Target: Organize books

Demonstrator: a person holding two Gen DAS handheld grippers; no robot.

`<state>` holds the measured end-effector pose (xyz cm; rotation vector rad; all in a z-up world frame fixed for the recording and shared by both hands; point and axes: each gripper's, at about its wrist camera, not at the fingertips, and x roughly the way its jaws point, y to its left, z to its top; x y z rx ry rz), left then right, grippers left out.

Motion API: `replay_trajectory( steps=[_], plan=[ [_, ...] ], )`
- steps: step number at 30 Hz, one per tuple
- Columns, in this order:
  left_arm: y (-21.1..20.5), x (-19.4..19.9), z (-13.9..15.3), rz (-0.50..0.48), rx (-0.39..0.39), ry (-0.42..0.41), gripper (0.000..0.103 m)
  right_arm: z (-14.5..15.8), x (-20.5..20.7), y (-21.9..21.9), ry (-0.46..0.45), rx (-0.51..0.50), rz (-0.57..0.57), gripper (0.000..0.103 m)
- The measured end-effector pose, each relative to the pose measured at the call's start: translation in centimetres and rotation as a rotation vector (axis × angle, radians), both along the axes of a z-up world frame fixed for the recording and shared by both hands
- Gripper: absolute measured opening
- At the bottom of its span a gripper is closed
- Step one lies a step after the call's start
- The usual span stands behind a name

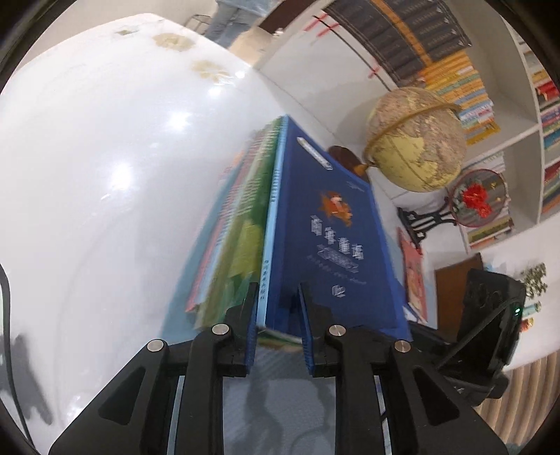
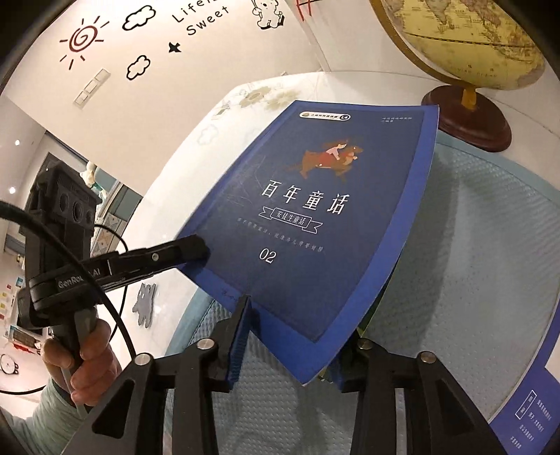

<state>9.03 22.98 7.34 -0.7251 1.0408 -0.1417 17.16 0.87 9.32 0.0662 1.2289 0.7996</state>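
Note:
A dark blue book (image 1: 332, 224) with white characters and "02" on its cover (image 2: 297, 210) lies tilted on top of a stack of books (image 1: 241, 224) with coloured spines. My left gripper (image 1: 276, 297) straddles its light blue spine corner. A gap shows between the spine and the right-hand pad, so the jaws are open. One of the left fingers (image 2: 189, 250) lies at the cover's left edge. My right gripper (image 2: 299, 318) straddles the near corner and is open. Its left finger (image 2: 245, 315) touches the lower edge, and the other finger is hidden under the book.
The stack rests on a pale blue textured mat (image 2: 472, 245) on a glossy white table (image 1: 105, 175). A globe (image 1: 416, 140) on a wooden base (image 2: 469, 119) stands just behind. Nearby are a fan ornament (image 1: 479, 199), bookshelves (image 1: 455, 52), another blue book (image 2: 521, 416) and a standing person's legs (image 1: 231, 17).

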Motion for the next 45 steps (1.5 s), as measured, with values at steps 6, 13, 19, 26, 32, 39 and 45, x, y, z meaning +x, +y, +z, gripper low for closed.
replay_trajectory(
  steps=[6,13,19,26,32,39,45],
  plan=[
    [1.0,-2.6,1.3,0.064,0.071,-0.001,0.018,-0.1,-0.2,0.6,-0.003,-0.006,0.028,0.052],
    [-3.9,-3.3,3.8,-0.066,0.115,-0.039,0.027,-0.3,-4.7,-4.9,0.041,-0.044,-0.028,0.055],
    [-13.9,-2.3,3.8,-0.317,0.002,-0.033,0.037,-2.6,-9.7,-15.7,0.132,-0.106,-0.239,0.055],
    [-26.9,0.4,1.9,-0.499,0.141,0.0,0.068,-3.3,-12.9,-29.9,0.205,0.007,-0.522,0.055],
    [-31.3,3.4,-1.9,-0.441,0.297,0.089,0.068,-2.8,-10.9,-35.6,0.167,-0.004,-0.578,0.062],
    [-32.8,2.2,-3.0,-0.396,0.279,0.121,0.07,-3.8,-7.8,-34.4,0.142,-0.048,-0.474,0.065],
    [-34.7,-1.2,-2.8,-0.391,0.221,0.145,0.07,-4.0,-8.6,-32.2,0.052,-0.161,-0.354,0.059]
  ],
)
